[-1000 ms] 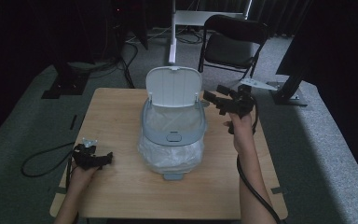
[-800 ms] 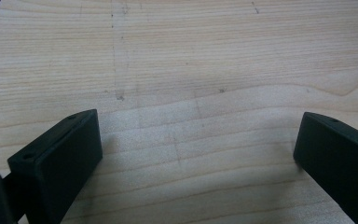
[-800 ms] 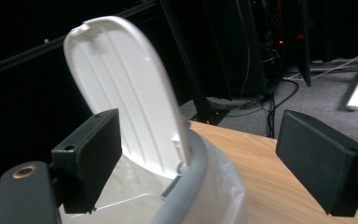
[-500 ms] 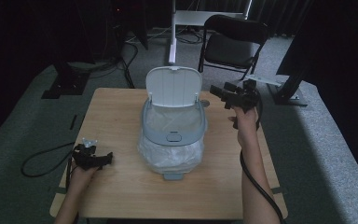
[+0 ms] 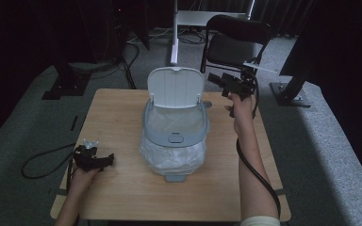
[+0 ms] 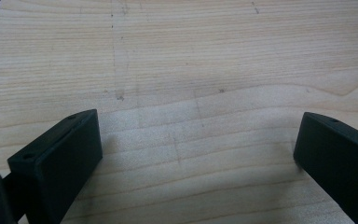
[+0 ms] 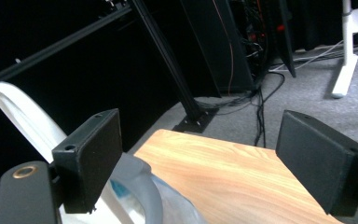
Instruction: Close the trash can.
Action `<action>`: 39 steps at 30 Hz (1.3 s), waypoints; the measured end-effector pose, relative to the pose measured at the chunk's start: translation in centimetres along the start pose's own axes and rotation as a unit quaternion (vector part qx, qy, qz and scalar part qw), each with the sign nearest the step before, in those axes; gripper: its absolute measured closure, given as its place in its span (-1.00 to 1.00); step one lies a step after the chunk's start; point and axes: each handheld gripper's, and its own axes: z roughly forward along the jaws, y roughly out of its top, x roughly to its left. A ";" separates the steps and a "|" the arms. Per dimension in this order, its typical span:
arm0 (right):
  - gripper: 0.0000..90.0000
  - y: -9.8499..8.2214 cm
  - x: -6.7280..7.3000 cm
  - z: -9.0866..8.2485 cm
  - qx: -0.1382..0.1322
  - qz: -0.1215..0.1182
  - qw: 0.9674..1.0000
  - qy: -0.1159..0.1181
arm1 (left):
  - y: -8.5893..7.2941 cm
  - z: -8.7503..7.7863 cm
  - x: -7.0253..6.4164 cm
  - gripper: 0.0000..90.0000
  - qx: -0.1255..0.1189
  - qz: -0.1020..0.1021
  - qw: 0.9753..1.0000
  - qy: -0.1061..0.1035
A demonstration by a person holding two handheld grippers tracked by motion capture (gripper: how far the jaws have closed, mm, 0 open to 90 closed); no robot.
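Beside the bin lid [image 5: 176, 87] — right gripper [image 5: 217, 79] raised, jaws apart.

A bin [image 5: 175, 136] stands mid-table [image 5: 118, 117], seemingly holding a liner; a chair [image 5: 235, 40] stands behind the table.

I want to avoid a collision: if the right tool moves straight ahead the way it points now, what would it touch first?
Probably the raised white lid of the bin. In the high view the right tool, jaws open, points left toward the lid's right edge. Its height against the lid is unclear, so it might pass just behind it.
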 end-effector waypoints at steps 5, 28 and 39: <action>-0.69 0.4 0.3 1.2 0.008 0.006 1.000 0.008 | 0.0 0.0 0.0 -0.96 0.000 0.000 1.000 0.000; -0.69 -1.6 4.1 0.8 0.087 -0.053 0.988 0.112 | 0.0 0.0 0.0 -0.96 0.000 0.002 1.000 -0.001; -0.69 -5.5 6.6 -0.3 0.098 -0.098 0.983 0.120 | 0.0 0.0 0.0 -0.96 0.000 0.002 1.000 -0.001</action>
